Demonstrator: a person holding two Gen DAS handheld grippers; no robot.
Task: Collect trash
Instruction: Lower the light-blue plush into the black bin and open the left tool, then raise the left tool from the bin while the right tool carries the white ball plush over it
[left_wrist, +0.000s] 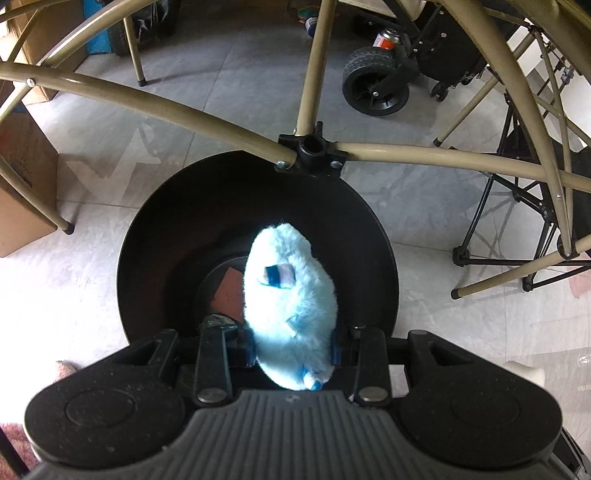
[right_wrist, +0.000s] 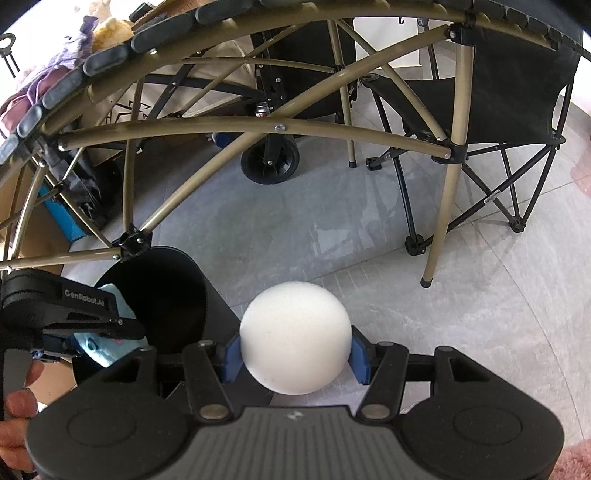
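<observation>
The left gripper is clamped on a blue plush toy, poised over the open black bin with scraps already at its bottom (so collecting seems underway). The right gripper grips a white foam ball beside the bin; both drops remain.

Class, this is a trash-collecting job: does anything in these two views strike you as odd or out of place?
Yes: the left claw holds a clean light-blue plush toy over the black bin, odd as trash. Nothing looks spilled or broken.
</observation>
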